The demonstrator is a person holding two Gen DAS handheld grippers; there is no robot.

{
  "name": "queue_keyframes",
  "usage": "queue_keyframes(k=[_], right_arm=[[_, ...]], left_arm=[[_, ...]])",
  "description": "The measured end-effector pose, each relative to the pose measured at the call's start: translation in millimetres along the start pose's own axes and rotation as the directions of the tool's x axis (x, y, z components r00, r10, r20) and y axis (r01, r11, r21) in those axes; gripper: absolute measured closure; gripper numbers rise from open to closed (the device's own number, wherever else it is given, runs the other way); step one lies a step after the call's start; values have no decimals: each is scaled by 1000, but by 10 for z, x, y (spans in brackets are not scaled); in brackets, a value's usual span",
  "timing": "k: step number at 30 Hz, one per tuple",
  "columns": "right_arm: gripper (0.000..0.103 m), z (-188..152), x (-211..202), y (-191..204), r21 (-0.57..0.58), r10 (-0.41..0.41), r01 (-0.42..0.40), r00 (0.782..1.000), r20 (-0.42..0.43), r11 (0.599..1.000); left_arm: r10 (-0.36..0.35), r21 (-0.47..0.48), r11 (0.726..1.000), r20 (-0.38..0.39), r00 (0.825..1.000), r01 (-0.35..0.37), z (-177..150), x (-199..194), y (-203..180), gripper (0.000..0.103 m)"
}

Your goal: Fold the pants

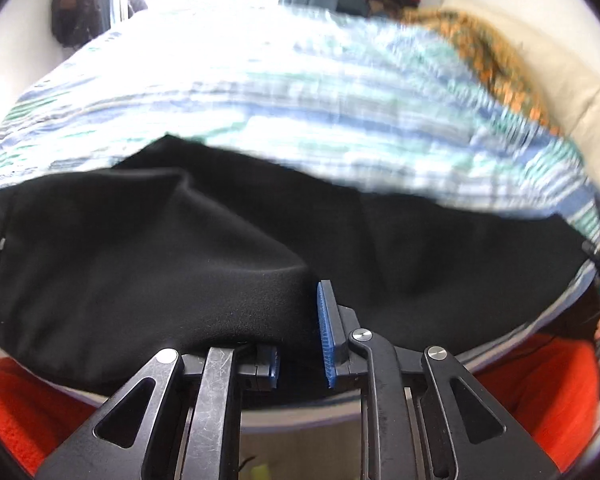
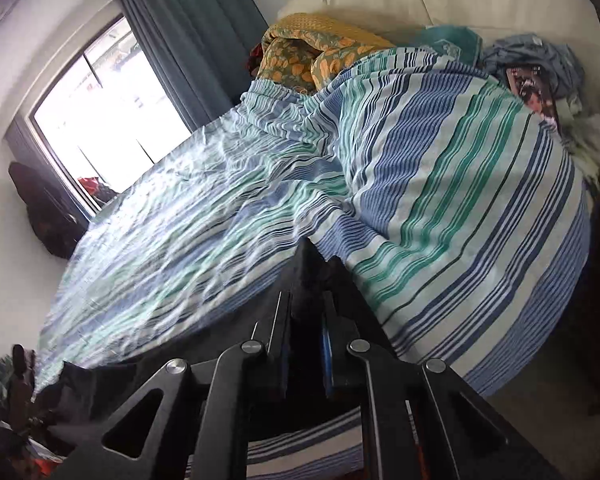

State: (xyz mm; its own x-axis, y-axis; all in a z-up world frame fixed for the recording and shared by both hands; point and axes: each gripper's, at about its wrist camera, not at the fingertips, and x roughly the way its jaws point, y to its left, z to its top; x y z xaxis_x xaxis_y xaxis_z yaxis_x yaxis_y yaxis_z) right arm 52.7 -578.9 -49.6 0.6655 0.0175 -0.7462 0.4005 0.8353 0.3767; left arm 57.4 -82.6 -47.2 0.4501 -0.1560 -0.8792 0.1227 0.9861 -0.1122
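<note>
We see the black, soft knit pants (image 1: 148, 248) lying on the blue-and-green striped bedsheet (image 1: 300, 92), at its near edge. They drape and ridge, so we judge them light, limp and not slippery (a fold will need both ends carried together). The left gripper (image 1: 300, 340) pinches a raised fold of them; at the sheet's right end, the right gripper (image 2: 306, 344) is clamped on the same cloth. Hems or waistband suit best for holding. No label or writing is readable.
</note>
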Motion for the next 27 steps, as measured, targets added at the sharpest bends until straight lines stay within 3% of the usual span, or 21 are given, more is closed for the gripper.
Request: queue_keyframes(k=[2,5,7,9,10,11,12,13,16,18,21,23,27], right_arm=[[90,-69,207,-177,90,0,10,994,-110,996],[90,-72,296,-197,90,-24,39,988,-155,995],[89,-79,309,-163,66,-46,58,986,-161,996],[84,-78,285,-159,63,-58,69,987,-150,996],[81,-73,251,-155,62,-67,76,989,-134,995],[70,-69,193,-145,58,-84,91,991,-108,994],[53,-65,103,-124,50,-118,121,991,-67,991],[47,-59,-15,-103,43,-154,155,988,-13,987],[42,-60,-373,2,4,-232,234,962,146,972],[42,-38,-482,108,-56,-177,190,968,178,980],[42,48,-389,256,-120,19,-8,996,88,993],[42,66,-189,338,-107,96,-95,995,7,990],[42,-62,285,397,-103,61,-77,987,-147,992]], left_arm=[[-13,-31,999,-80,997,10,-91,185,43,85],[10,-4,1000,-126,992,-11,-146,297,-11,84],[24,22,1000,-127,992,-22,-144,297,-44,77],[23,25,1000,-145,989,-19,-147,290,-54,54],[29,26,999,-153,988,-26,-179,258,-61,46],[38,32,999,-166,985,-33,-204,230,-44,35],[40,42,999,-180,983,-33,-233,203,-30,33],[42,61,998,-208,977,-30,-277,167,-9,32],[64,112,993,-293,954,-32,-424,20,69,32],[65,126,992,-325,943,-25,-521,-160,155,32],[37,77,997,-279,960,-16,-439,-472,350,32],[17,13,1000,-195,981,-15,-193,-605,526,28],[17,-105,994,-27,999,-19,359,-486,939,19]])
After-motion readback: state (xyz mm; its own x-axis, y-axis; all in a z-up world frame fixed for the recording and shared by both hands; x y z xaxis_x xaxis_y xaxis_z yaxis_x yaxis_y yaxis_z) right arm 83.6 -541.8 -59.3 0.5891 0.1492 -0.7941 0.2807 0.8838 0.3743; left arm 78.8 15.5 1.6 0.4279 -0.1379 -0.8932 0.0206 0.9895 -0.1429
